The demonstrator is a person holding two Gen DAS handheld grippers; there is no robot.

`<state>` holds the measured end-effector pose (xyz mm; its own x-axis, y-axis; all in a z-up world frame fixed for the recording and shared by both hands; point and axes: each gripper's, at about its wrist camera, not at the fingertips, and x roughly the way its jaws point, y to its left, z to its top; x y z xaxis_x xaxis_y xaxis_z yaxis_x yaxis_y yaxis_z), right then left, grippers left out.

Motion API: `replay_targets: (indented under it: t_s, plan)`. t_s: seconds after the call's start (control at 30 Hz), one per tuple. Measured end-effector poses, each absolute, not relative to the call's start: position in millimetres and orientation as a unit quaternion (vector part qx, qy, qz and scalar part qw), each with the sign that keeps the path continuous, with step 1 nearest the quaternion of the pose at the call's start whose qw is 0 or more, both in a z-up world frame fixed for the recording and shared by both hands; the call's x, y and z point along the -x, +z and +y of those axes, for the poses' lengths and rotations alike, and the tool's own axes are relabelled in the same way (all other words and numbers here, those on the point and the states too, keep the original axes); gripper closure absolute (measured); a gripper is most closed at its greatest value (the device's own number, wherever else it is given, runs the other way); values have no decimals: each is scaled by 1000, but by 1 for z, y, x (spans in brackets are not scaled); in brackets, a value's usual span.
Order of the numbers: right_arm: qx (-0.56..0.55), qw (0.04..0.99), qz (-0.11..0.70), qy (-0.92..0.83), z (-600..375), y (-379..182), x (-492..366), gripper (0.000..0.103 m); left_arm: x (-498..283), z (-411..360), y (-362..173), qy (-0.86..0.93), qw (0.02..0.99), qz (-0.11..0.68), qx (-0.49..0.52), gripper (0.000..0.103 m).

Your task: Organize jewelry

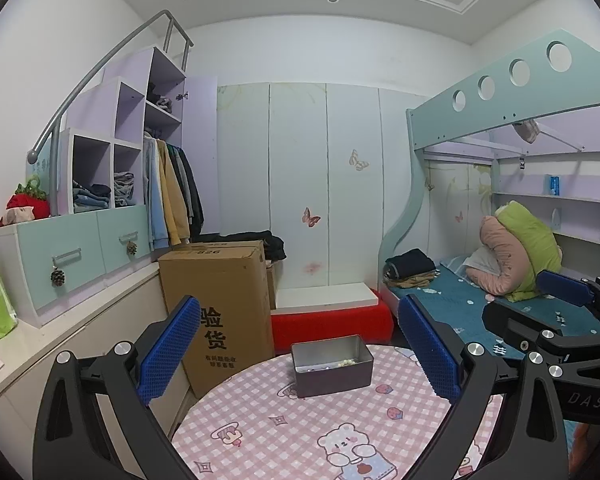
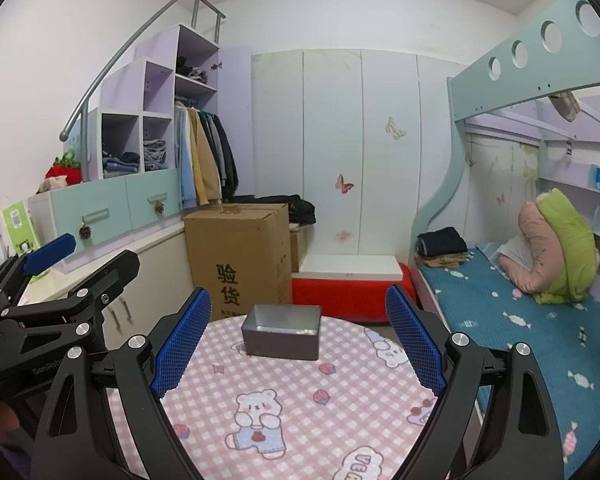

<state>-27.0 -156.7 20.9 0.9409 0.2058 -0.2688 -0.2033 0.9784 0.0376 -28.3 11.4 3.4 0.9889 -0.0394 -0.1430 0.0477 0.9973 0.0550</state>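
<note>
A grey metal tin [image 1: 332, 364] stands open at the far side of a round table with a pink checked cloth [image 1: 284, 420]. Small pale beads lie inside the tin [image 2: 282, 330]. My left gripper [image 1: 300, 352] is held above the near table edge, jaws wide apart, nothing between the blue pads [image 1: 172, 352]. My right gripper [image 2: 296, 340] is likewise open and empty over the cloth [image 2: 300, 392], short of the tin. Each gripper shows at the edge of the other's view: the right one [image 1: 568, 312] at the right, the left one [image 2: 52, 276] at the left.
A tall cardboard box [image 1: 220, 312] stands just left of the table. A red bench [image 1: 332, 320] sits behind it before white wardrobe doors. A bunk bed with a blue sheet [image 2: 520, 332] runs along the right. A low cabinet [image 1: 40, 344] lines the left wall.
</note>
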Motion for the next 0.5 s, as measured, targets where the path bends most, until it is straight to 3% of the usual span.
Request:
replay_targets:
  t_s: [0.5]
  plan:
    - [-5,985,139,103,-160,17,25,17,24,12,2,-31,996,81,-24,7]
